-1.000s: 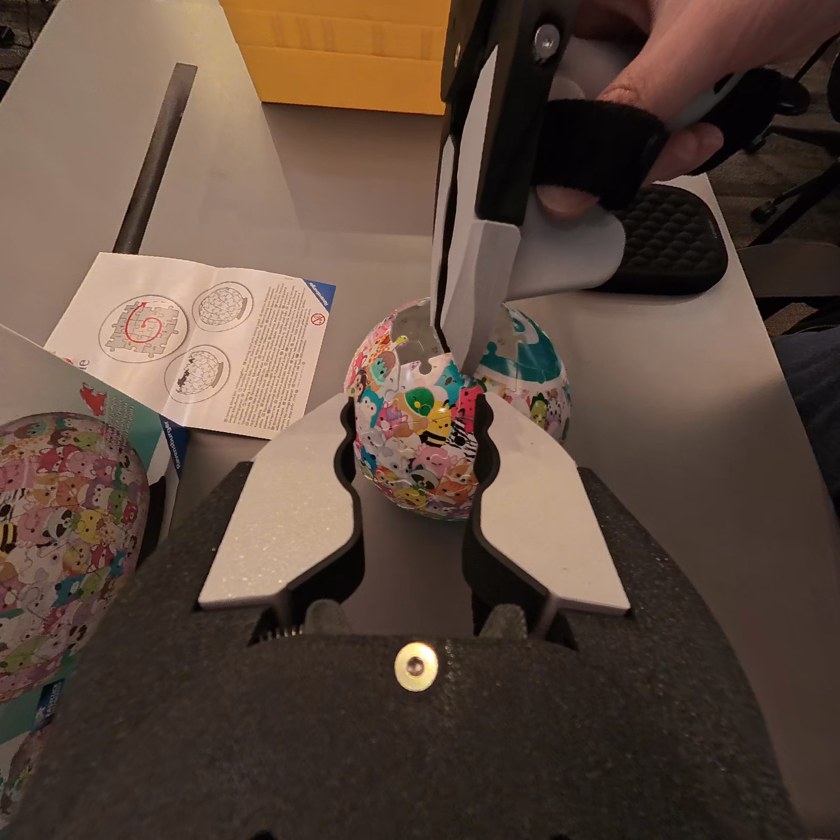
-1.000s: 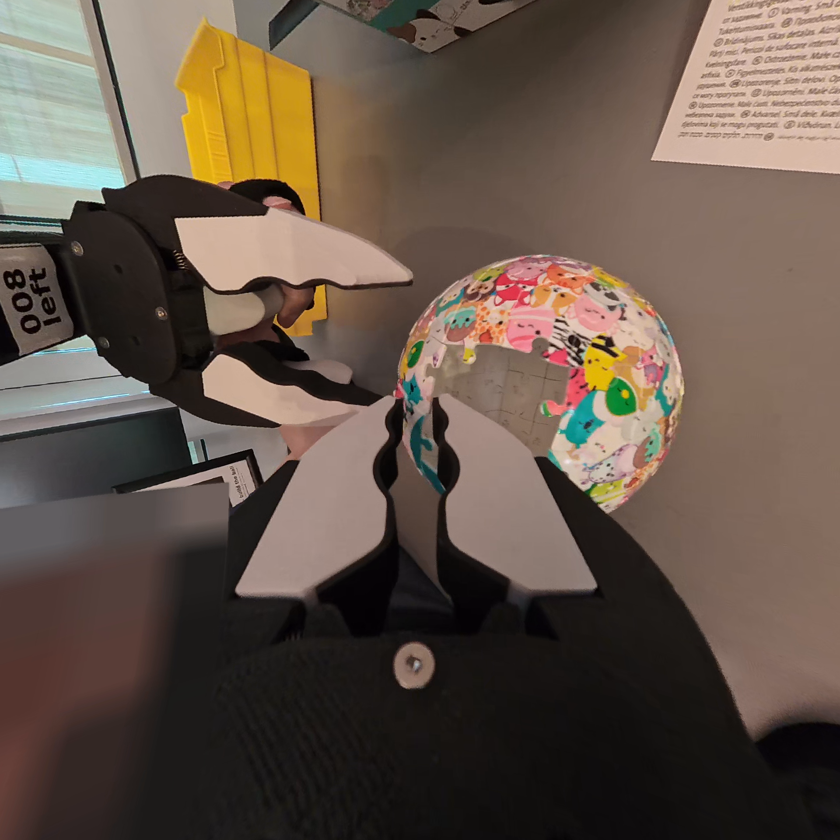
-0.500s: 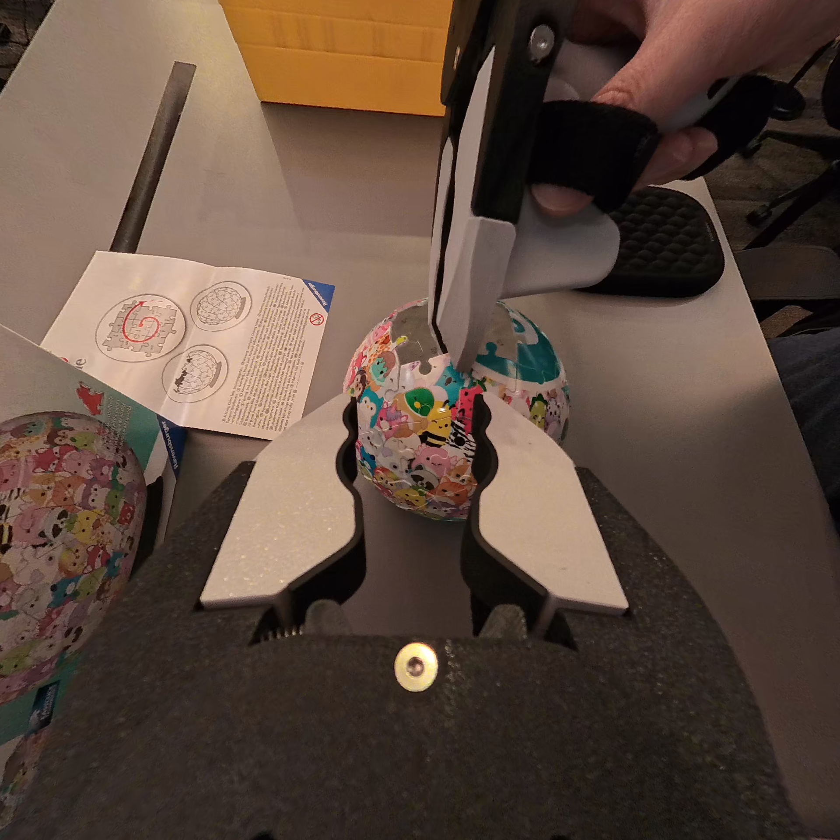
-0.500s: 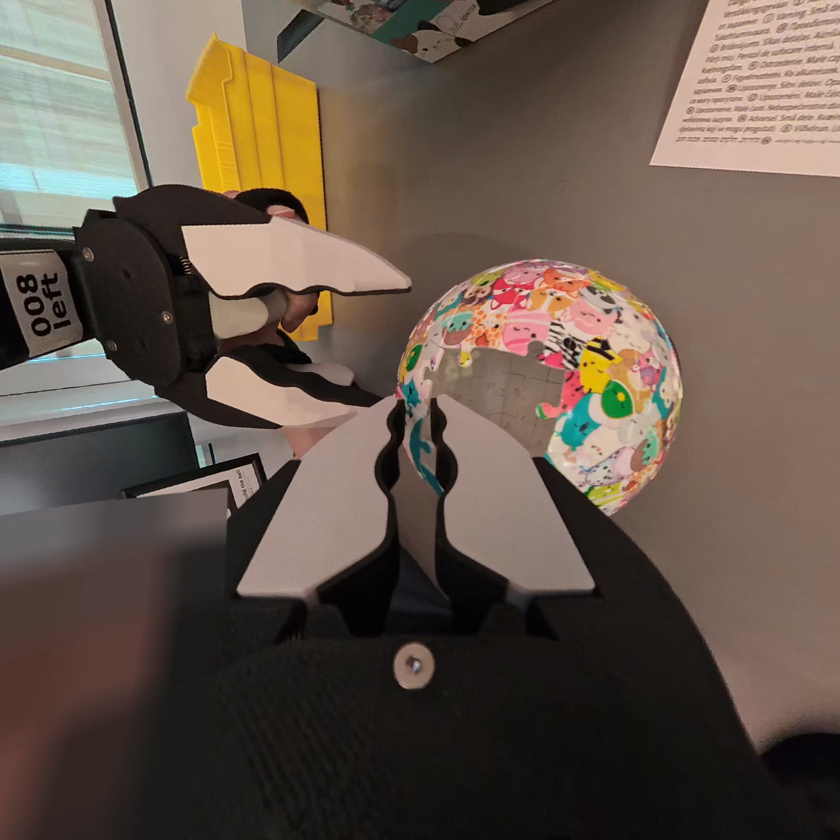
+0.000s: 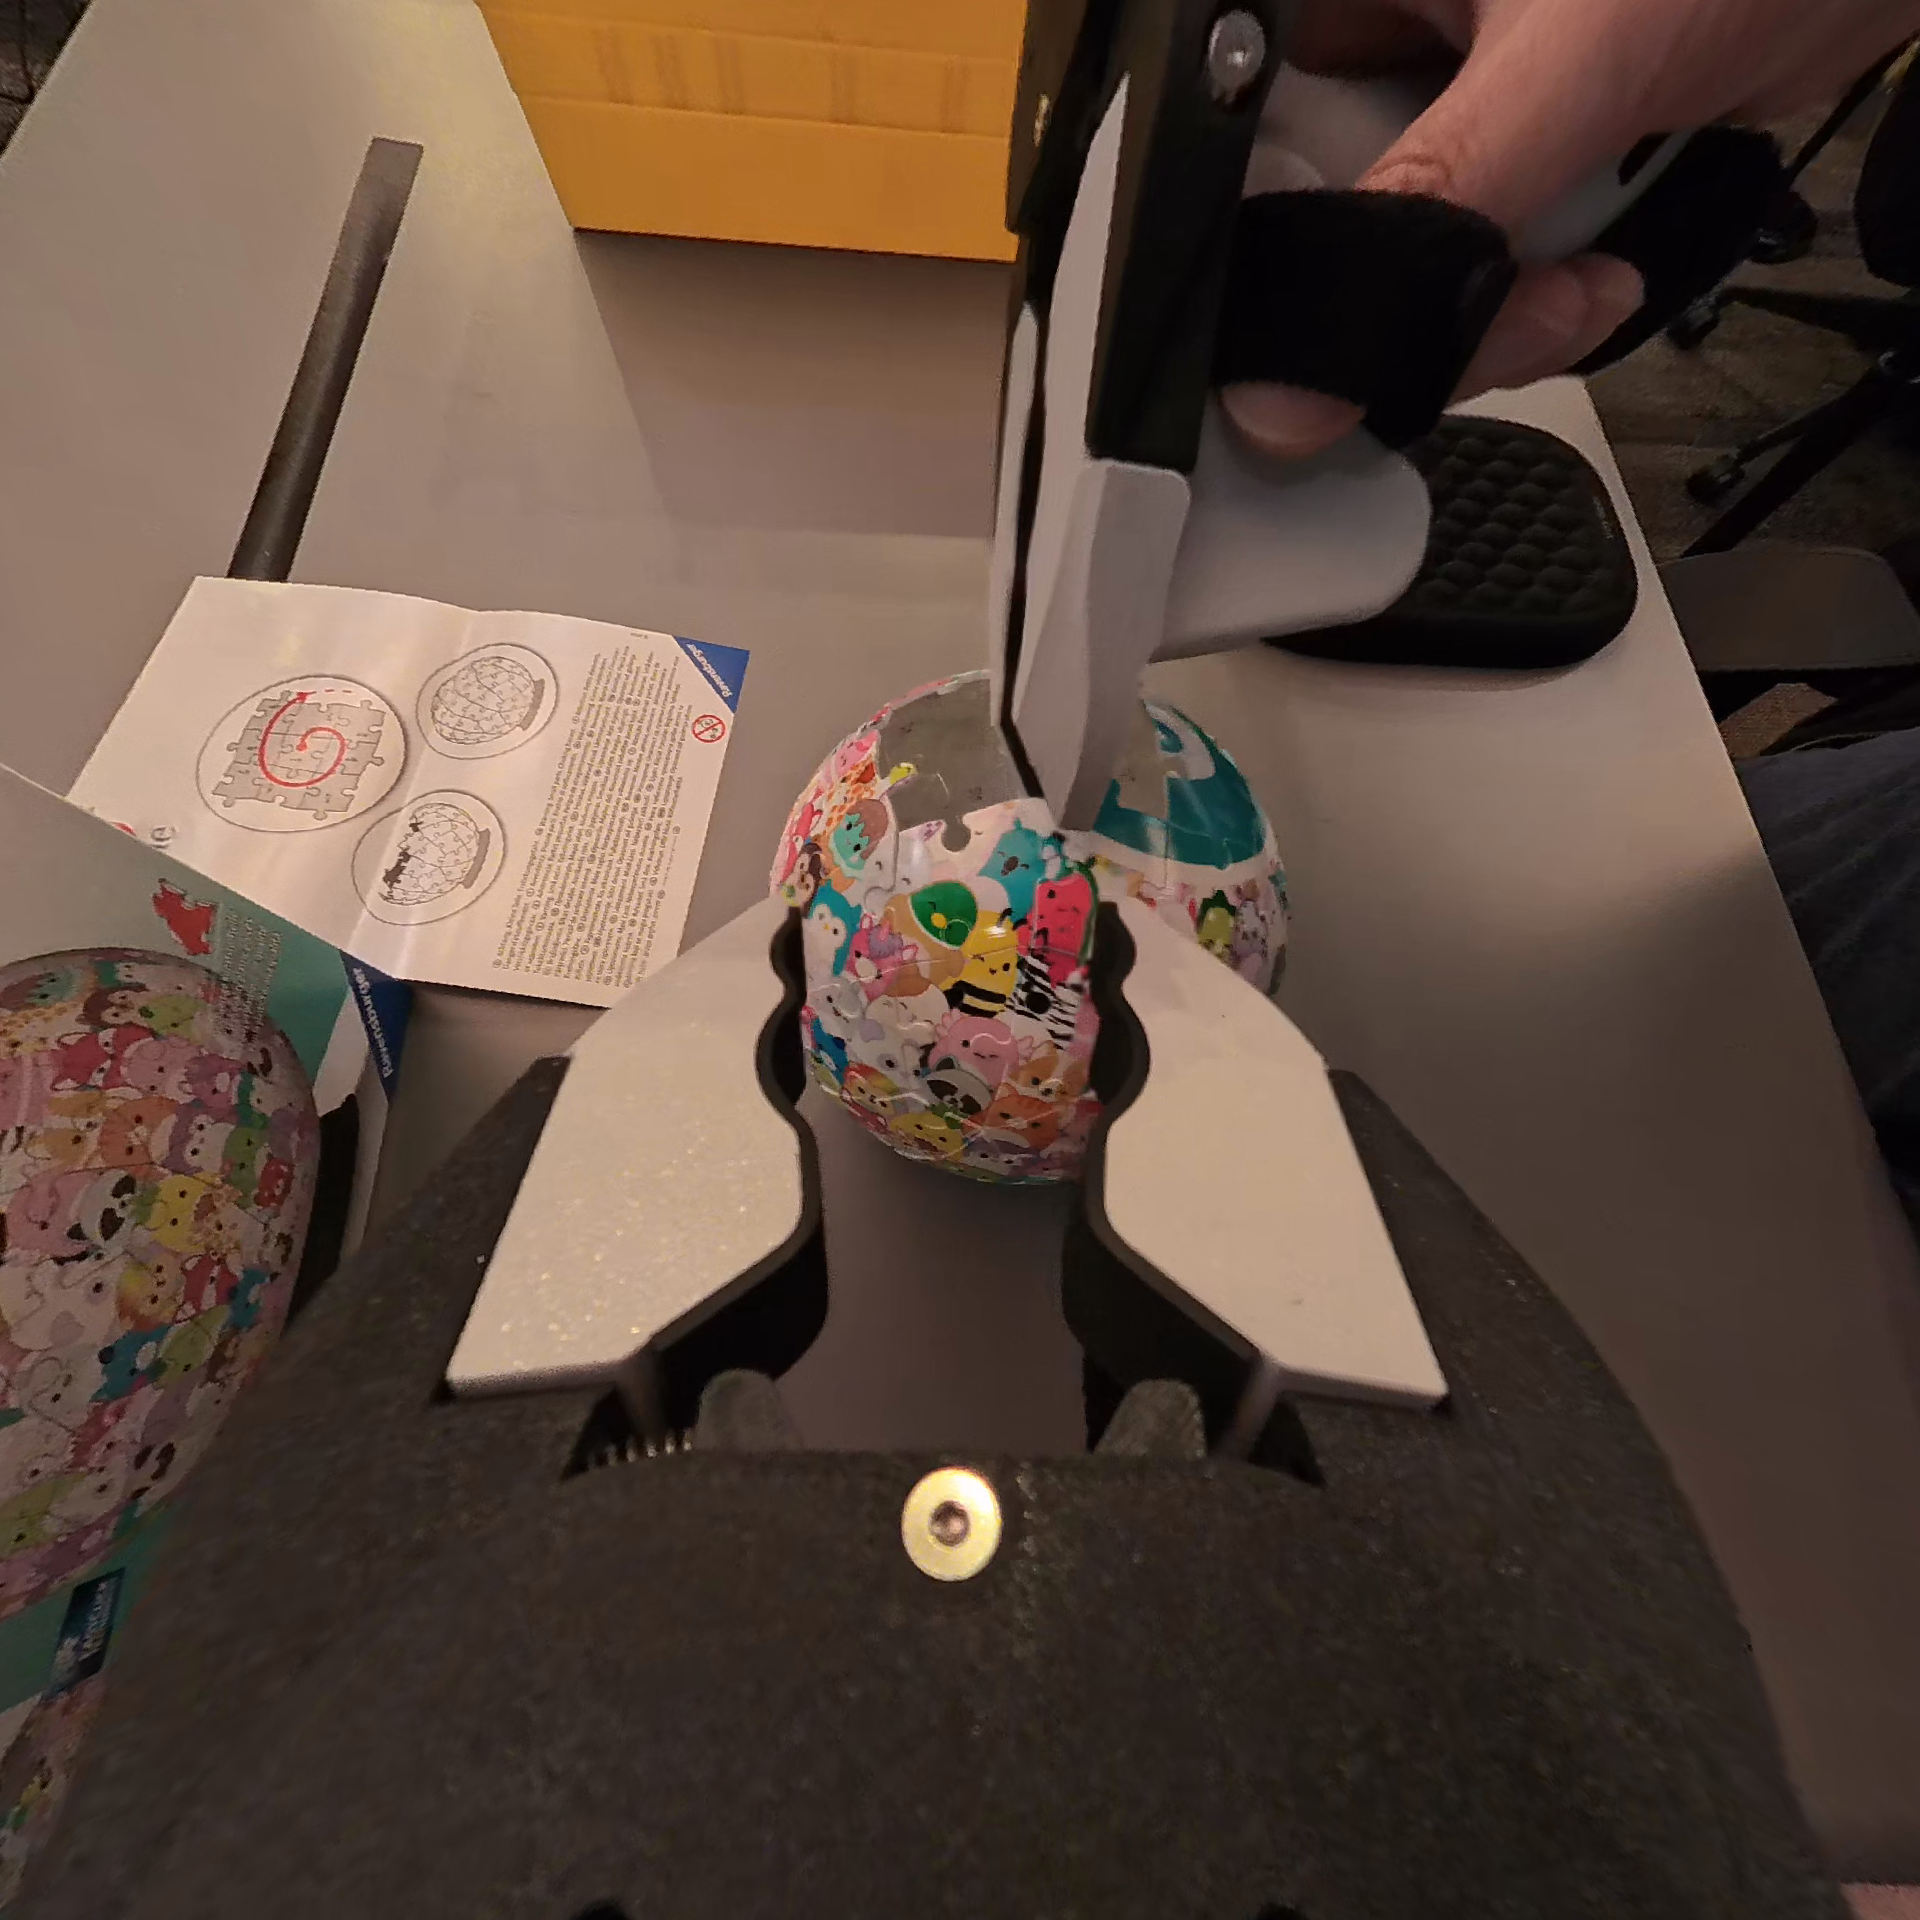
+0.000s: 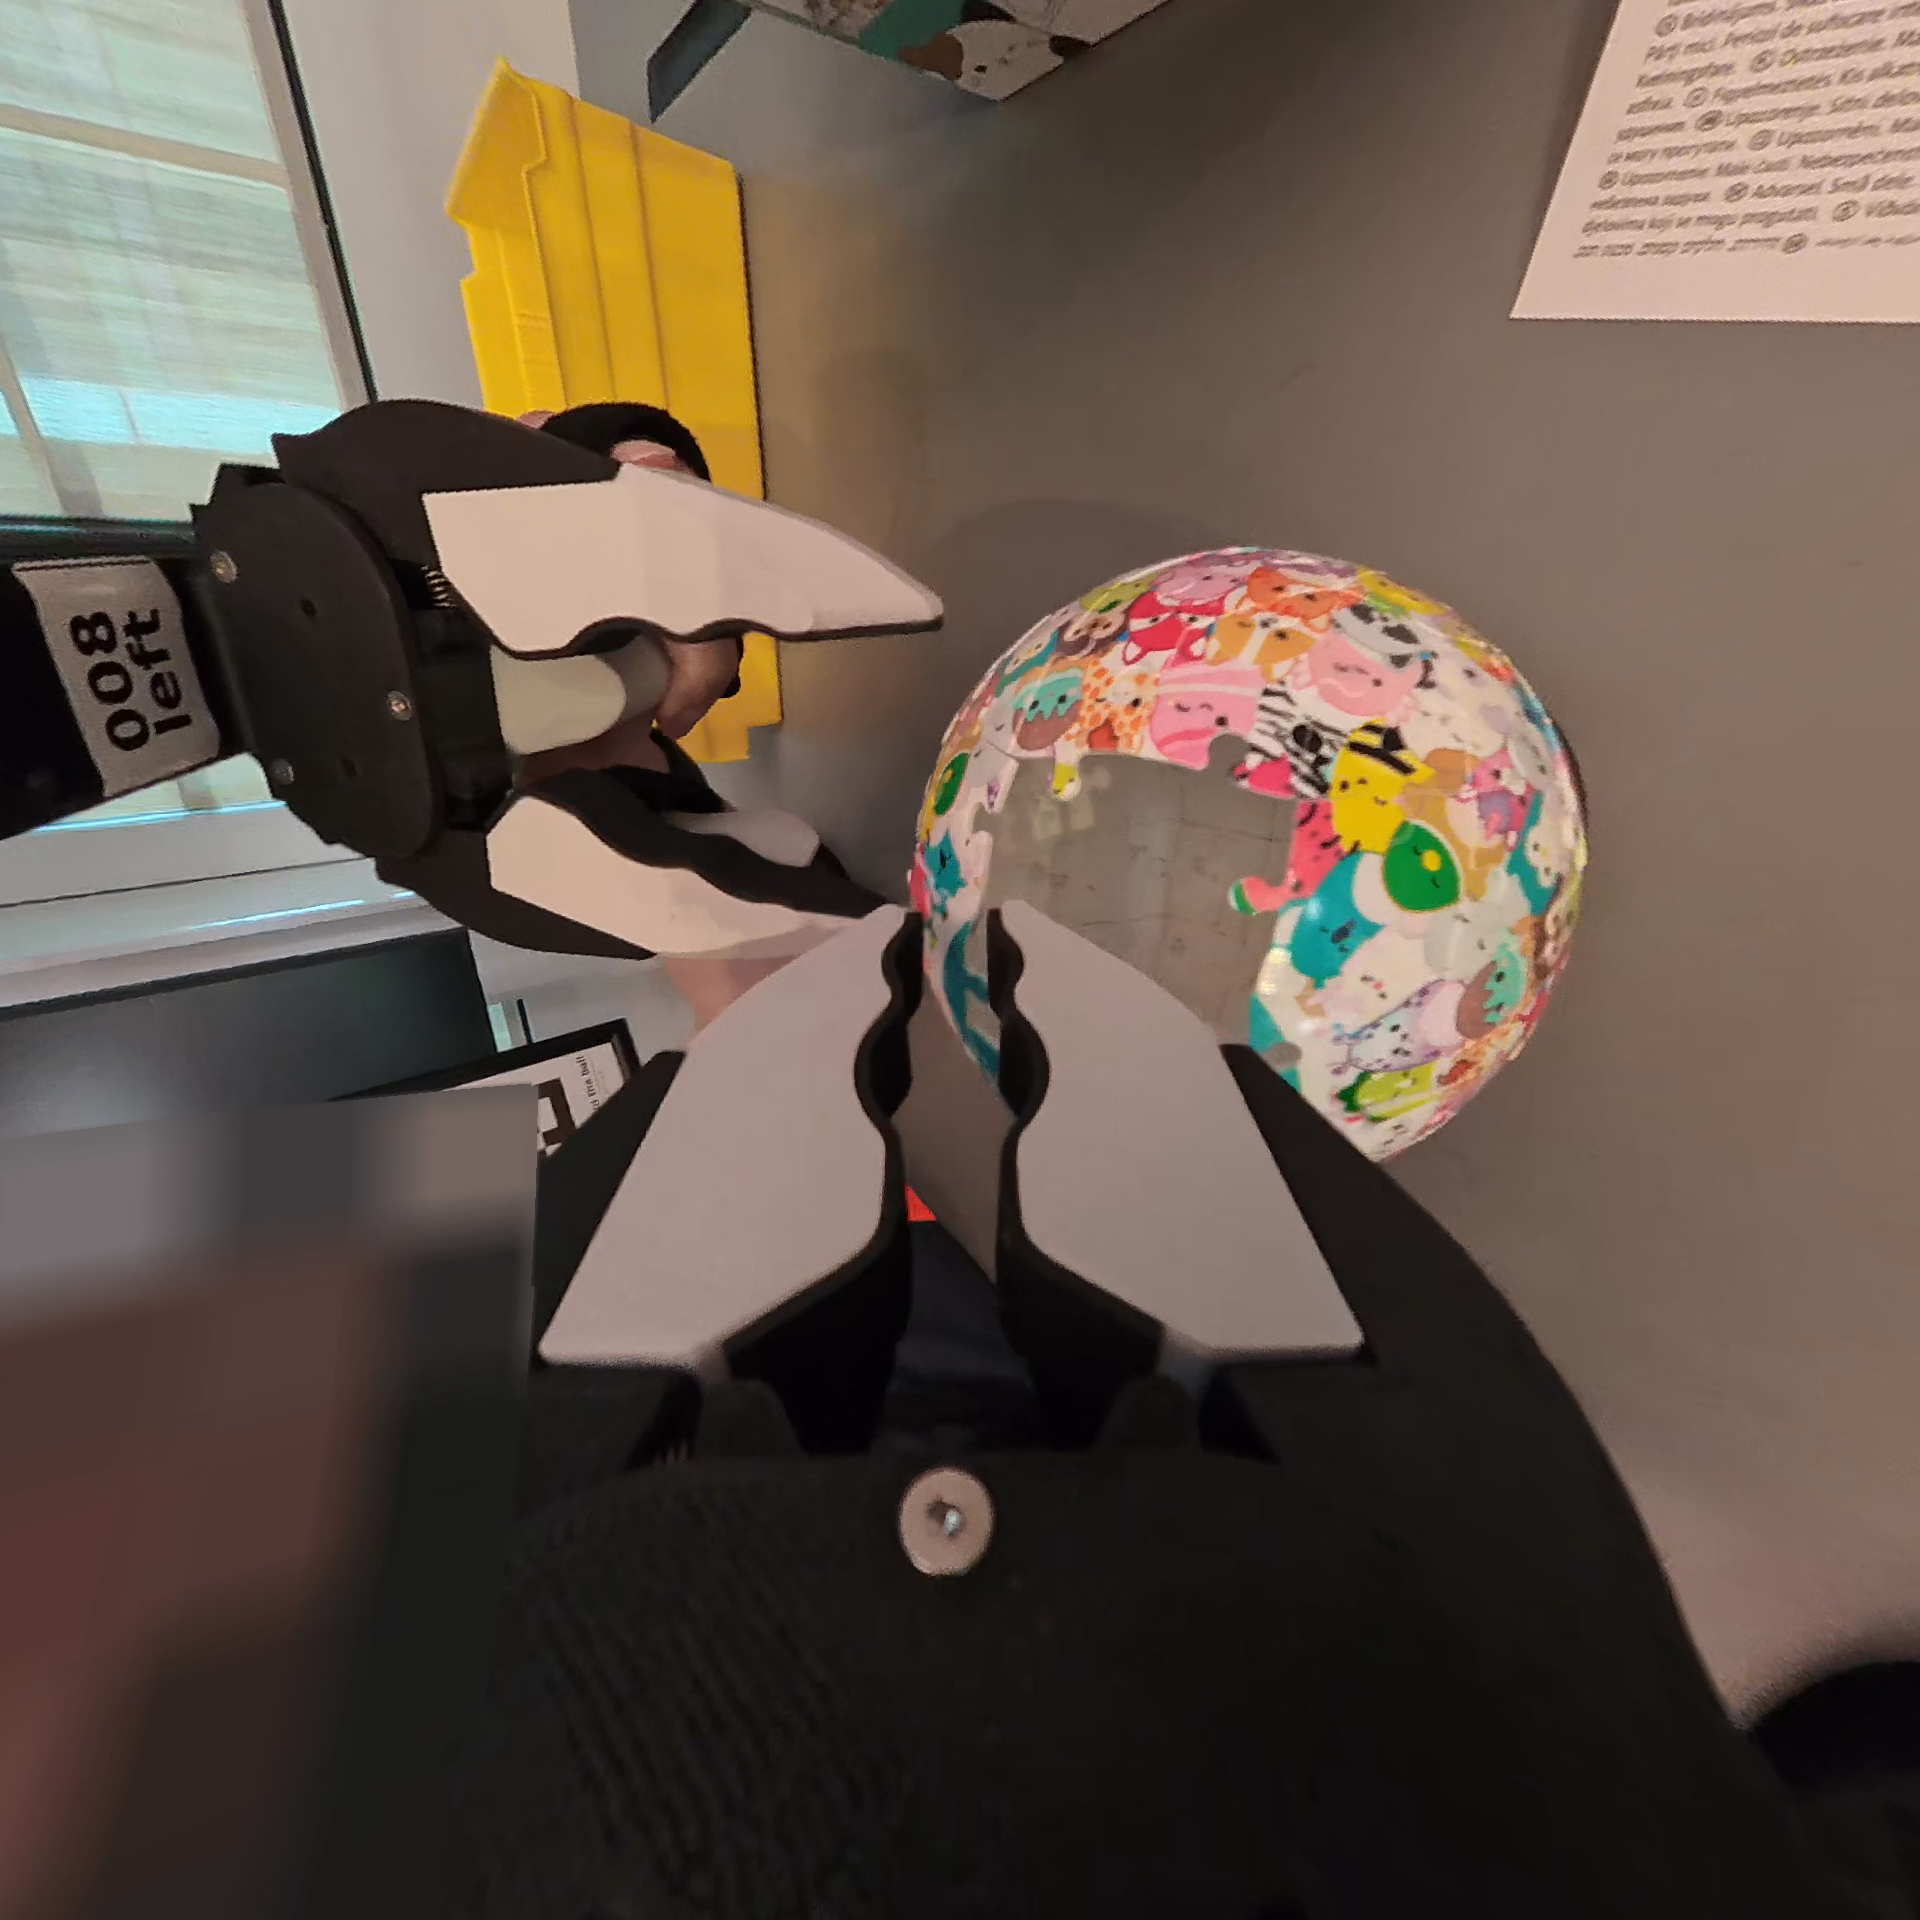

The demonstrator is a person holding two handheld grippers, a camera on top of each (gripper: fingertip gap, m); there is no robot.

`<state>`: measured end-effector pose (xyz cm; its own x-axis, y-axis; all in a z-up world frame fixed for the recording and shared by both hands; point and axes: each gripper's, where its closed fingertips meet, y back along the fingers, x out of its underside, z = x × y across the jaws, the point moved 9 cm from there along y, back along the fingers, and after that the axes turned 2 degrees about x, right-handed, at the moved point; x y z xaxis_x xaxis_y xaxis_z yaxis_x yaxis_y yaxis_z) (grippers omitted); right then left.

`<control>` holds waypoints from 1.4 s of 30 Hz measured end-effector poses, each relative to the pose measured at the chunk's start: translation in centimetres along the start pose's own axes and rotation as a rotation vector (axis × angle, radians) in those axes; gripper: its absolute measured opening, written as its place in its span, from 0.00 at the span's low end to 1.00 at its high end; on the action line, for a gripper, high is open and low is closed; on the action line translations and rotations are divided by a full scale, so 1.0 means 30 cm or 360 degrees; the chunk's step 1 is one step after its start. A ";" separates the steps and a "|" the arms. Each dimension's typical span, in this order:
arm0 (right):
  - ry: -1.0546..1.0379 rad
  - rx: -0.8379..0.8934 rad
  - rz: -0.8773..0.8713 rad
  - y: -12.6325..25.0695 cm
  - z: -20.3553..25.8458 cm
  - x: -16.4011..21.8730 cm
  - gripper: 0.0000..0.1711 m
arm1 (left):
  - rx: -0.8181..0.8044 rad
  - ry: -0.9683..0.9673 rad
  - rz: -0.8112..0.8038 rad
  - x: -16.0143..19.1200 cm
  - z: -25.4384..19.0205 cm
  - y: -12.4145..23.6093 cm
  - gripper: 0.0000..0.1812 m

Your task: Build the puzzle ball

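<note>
The colourful puzzle ball (image 5: 956,1029) rests on the grey table (image 5: 1455,1039), with a hole in its shell at the top (image 6: 1143,862). My left gripper (image 5: 945,925) is open, one finger on each side of the ball. It shows from the side in the right wrist view (image 6: 914,769), its tips close to the ball (image 6: 1382,810). My right gripper (image 6: 951,925) comes down from above (image 5: 1044,790) and is shut on a teal piece (image 6: 961,987) at the rim of the hole. I cannot tell whether that piece is joined to the shell.
An instruction sheet (image 5: 416,790) lies to the left. The puzzle box (image 5: 135,1195) stands at the near left. A yellow bin (image 5: 769,114) and a dark bar (image 5: 322,353) are at the back. A black pad (image 5: 1496,540) lies by the table's right edge. Only a small space, under 4 cm, lies between the two pairs of fingers.
Hardly anything. My right gripper stays pinched at the rim of the hole, and my left gripper stays open around the ball.
</note>
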<state>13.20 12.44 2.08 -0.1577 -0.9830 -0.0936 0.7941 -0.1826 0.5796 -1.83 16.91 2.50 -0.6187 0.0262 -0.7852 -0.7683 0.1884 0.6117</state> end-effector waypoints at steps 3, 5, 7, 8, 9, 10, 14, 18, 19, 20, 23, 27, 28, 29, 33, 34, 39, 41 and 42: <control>0.0022 -0.0017 0.0039 -0.003 0.004 0.013 0.08 | -0.0009 -0.0023 0.0036 0.006 -0.004 0.004 0.30; 0.0055 0.0002 0.0053 -0.005 0.008 0.017 0.07 | 0.0006 -0.0032 0.0044 0.005 -0.010 0.003 0.30; 0.0086 0.0025 0.0054 -0.005 0.012 0.015 0.08 | 0.0013 -0.0050 0.0064 0.005 -0.016 -0.002 0.31; 0.0094 0.0033 0.0052 -0.004 0.015 0.014 0.08 | 0.0010 -0.0055 0.0073 0.006 -0.018 -0.003 0.32; 0.0103 0.0045 0.0052 -0.003 0.016 0.013 0.08 | 0.0006 -0.0056 0.0080 0.007 -0.017 -0.003 0.31; 0.0107 0.0051 0.0060 -0.003 0.017 0.012 0.08 | 0.0003 -0.0054 0.0085 0.009 -0.016 -0.003 0.31; 0.0123 0.0074 0.0074 -0.004 0.016 0.009 0.08 | 0.0030 -0.0063 0.0039 0.005 -0.018 0.010 0.31; 0.0131 0.0074 0.0071 -0.002 0.014 0.011 0.07 | -0.0008 0.0003 -0.0145 -0.014 -0.006 0.064 0.27; 0.0130 0.0073 0.0069 -0.001 0.013 0.011 0.07 | -0.0022 -0.0002 -0.0128 -0.009 -0.004 0.068 0.27; 0.0130 0.0073 0.0066 0.000 0.013 0.012 0.07 | -0.0027 -0.0010 -0.0104 -0.002 -0.003 0.067 0.28; 0.0131 0.0079 0.0066 0.003 0.010 0.012 0.08 | -0.0075 -0.0013 -0.0008 0.010 0.005 0.046 0.29; 0.0135 0.0087 0.0084 0.004 0.006 0.017 0.08 | -0.0073 -0.0026 0.0077 0.018 0.006 0.012 0.30; 0.0136 0.0087 0.0084 0.004 0.006 0.017 0.08 | -0.0066 -0.0018 0.0076 0.018 0.006 0.010 0.31; 0.0137 0.0087 0.0083 0.005 0.005 0.018 0.08 | -0.0066 -0.0016 0.0072 0.017 0.007 0.010 0.30; 0.0134 0.0077 0.0094 0.004 0.004 0.019 0.08 | -0.0094 -0.0002 0.0005 0.013 0.014 0.030 0.29; 0.0136 0.0075 0.0097 0.004 0.004 0.019 0.08 | -0.0093 0.0002 0.0009 0.014 0.015 0.030 0.28; 0.0151 0.0072 0.0099 0.001 0.011 0.016 0.09 | -0.0095 -0.0013 0.0056 0.017 0.012 0.015 0.29; 0.0158 0.0078 0.0103 0.001 0.012 0.016 0.09 | -0.0099 -0.0015 0.0063 0.020 0.013 0.016 0.29; 0.0157 0.0077 0.0098 0.002 0.012 0.015 0.09 | -0.0082 -0.0010 0.0067 0.022 0.012 0.013 0.29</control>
<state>12.97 11.98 2.35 -0.0488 -0.9897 -0.1345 0.7708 -0.1230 0.6251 -2.46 17.36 2.18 -0.6495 0.0391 -0.7593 -0.7494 0.1360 0.6480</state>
